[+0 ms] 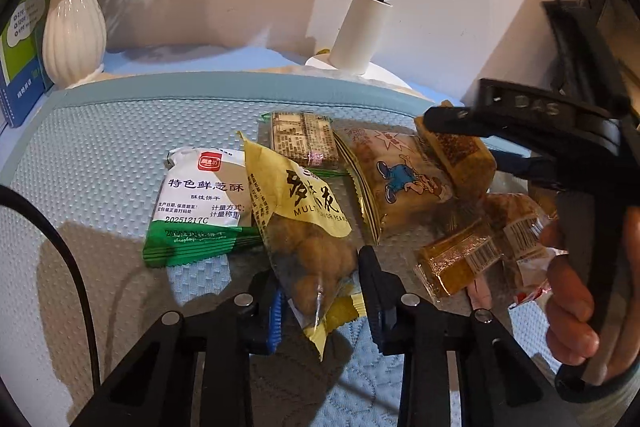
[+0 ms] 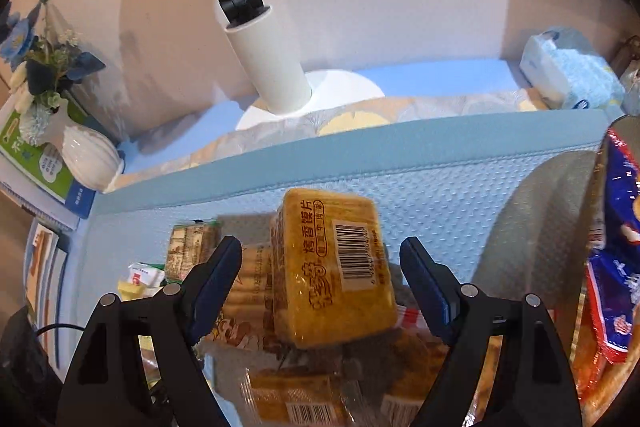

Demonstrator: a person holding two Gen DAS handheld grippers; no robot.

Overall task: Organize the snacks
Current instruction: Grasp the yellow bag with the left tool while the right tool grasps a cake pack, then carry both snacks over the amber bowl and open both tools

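With most packets still lying heaped on the blue mat [image 1: 100, 147], the left gripper [image 1: 320, 291] is pinching the yellow peanut bag [image 1: 304, 227] while the right gripper [image 2: 320, 263] is hovering spread above the orange cracker pack [image 2: 340, 263].

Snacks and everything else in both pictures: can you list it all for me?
Peanut bag: one, yellow and clear, between the left gripper's fingers.
Biscuit pack: one, white and green, on the mat, left of the peanut bag.
Mouse pack: one, gold with a blue cartoon mouse, right of the peanut bag.
Toast pack: one, golden with a barcode, on top of the pile, ahead of the right gripper.
Mat: one, light blue, under the snacks.
Vase: one, white, back left.
Lamp pole: one, white, at the back.
Tissues: one pack, blue and white, back right.
Left gripper: black, shut on the peanut bag.
Right gripper: black, open.
Hand: one, holding the right gripper.
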